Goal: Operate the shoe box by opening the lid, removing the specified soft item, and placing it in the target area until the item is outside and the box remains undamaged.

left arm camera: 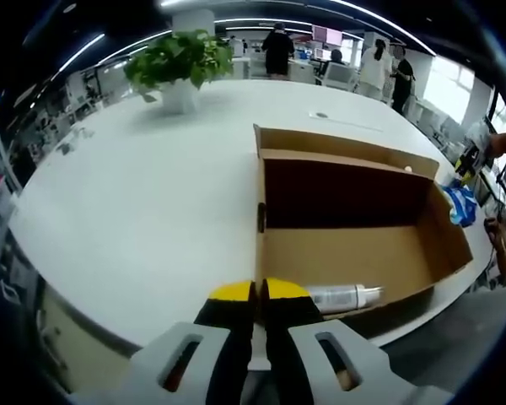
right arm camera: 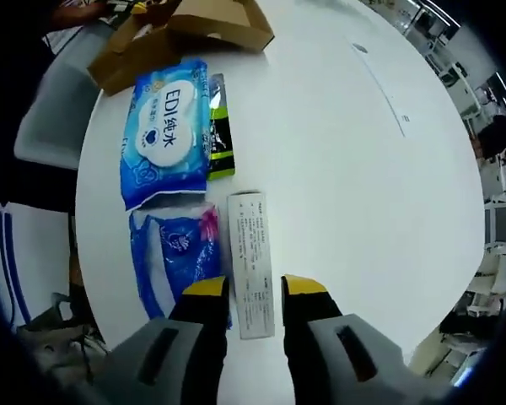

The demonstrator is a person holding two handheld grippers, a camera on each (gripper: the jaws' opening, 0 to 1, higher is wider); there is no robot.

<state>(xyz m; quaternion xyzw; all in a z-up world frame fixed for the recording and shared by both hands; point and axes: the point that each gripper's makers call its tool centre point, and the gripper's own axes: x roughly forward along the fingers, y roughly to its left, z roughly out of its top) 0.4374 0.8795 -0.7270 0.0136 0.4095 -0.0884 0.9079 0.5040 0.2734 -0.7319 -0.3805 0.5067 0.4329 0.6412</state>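
Left gripper view: our left tool (left arm camera: 258,291) is pressed together at 6 o'clock, shoe box (left arm camera: 346,253) open ahead. Our right tool (right arm camera: 255,287) is spread around a white carton (right arm camera: 253,261); wipes pack (right arm camera: 164,143) at 11 o'clock on the counter (right arm camera: 346,169).

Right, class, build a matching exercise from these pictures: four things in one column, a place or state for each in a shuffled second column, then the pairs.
1. spray bottle
2. potted plant
3. white carton
4. left claw

A. between the right claw's tips
B. shut
C. lying inside the open shoe box
D. standing at the table's far side

Pairs: 1-C, 2-D, 3-A, 4-B
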